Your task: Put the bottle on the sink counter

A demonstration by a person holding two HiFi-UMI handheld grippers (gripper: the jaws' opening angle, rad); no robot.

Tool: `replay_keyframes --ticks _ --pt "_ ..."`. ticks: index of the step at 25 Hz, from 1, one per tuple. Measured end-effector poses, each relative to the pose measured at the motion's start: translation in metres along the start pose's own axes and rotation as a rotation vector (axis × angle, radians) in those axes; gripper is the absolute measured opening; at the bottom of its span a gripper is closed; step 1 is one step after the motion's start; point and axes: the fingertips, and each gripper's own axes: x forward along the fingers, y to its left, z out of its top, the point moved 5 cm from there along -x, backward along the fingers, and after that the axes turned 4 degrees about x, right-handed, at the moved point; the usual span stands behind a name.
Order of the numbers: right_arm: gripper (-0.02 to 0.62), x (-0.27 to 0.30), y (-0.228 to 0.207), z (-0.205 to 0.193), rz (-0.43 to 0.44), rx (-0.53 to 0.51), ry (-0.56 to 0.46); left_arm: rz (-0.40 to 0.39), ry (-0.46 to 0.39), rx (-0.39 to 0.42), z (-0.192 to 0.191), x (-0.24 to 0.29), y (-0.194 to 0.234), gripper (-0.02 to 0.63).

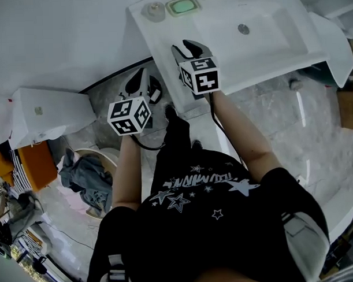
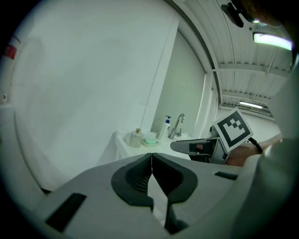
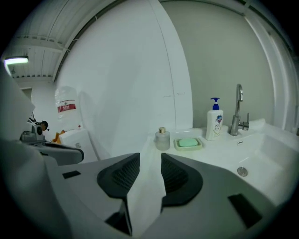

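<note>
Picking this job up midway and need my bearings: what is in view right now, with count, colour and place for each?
sink counter: one, white, ahead of the person, basin on its right
frosted bottle: one, clear with a gold cap, back left of the counter
soap dish: one, pale green with green soap, right of the frosted bottle
pump bottle: one, white with a blue pump, beside the faucet
faucet: one, chrome, behind the basin
drain: one, metal, in the basin
basket: one, white rim, grey clothes inside, on the floor at the left
left gripper: one, grey, jaws together, empty
right gripper: one, grey, jaws apart, gripping nothing, over the counter's front edge
</note>
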Motion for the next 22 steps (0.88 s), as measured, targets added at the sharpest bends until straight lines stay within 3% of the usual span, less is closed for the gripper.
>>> replay_keyframes --ticks 8,22 --pt "0.026 -0.063 0.005 -0.004 -0.054 -0.031 -0.053 -0.004 -0.032 0.015 -0.007 -0.043 -0.044 0.008" --pt "0.006 -0.149 0.013 -0.025 -0.078 -0.061 -0.088 -0.014 -0.061 0.035 -0.02 -0.1 -0.103 0.008"
